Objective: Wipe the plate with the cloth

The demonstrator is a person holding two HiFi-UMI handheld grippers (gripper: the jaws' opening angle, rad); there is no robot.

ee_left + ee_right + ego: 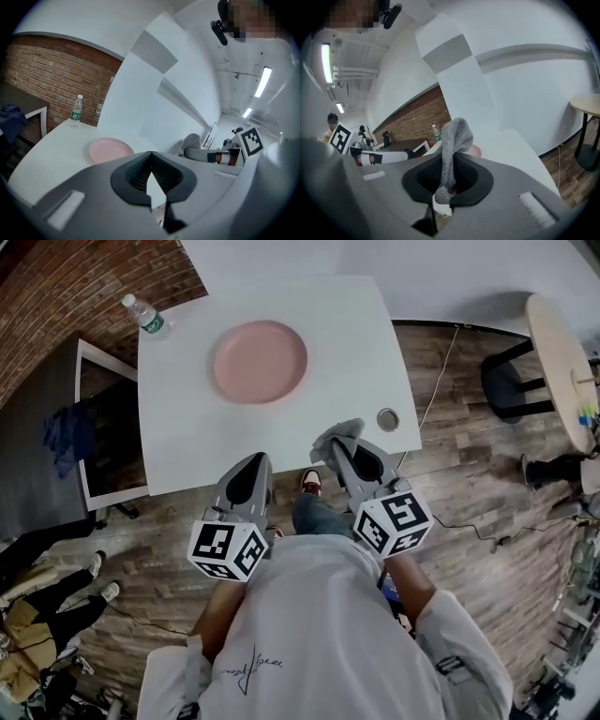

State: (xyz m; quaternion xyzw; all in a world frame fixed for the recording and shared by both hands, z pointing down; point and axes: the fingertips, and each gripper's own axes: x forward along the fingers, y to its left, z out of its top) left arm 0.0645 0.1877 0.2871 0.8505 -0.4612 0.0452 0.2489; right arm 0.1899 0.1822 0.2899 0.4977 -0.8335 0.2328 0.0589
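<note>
A pink plate (260, 361) lies on the white table (187, 437), towards its far side; it shows again as the plate (110, 149) in the left gripper view and as a sliver of plate (475, 150) behind the cloth. My right gripper (337, 448) is shut on a grey mesh cloth (336, 434) at the table's near edge. The cloth (453, 143) stands up from between the jaws. My left gripper (251, 465) hovers at the near edge, jaws shut with nothing between them (150, 159). Both grippers are well short of the plate.
A water bottle (143, 315) stands at the table's far left corner. A small round lid (387, 418) lies near the right edge. A dark side table with a blue cloth (66, 435) stands left; a round table (559, 362) and stool are at right.
</note>
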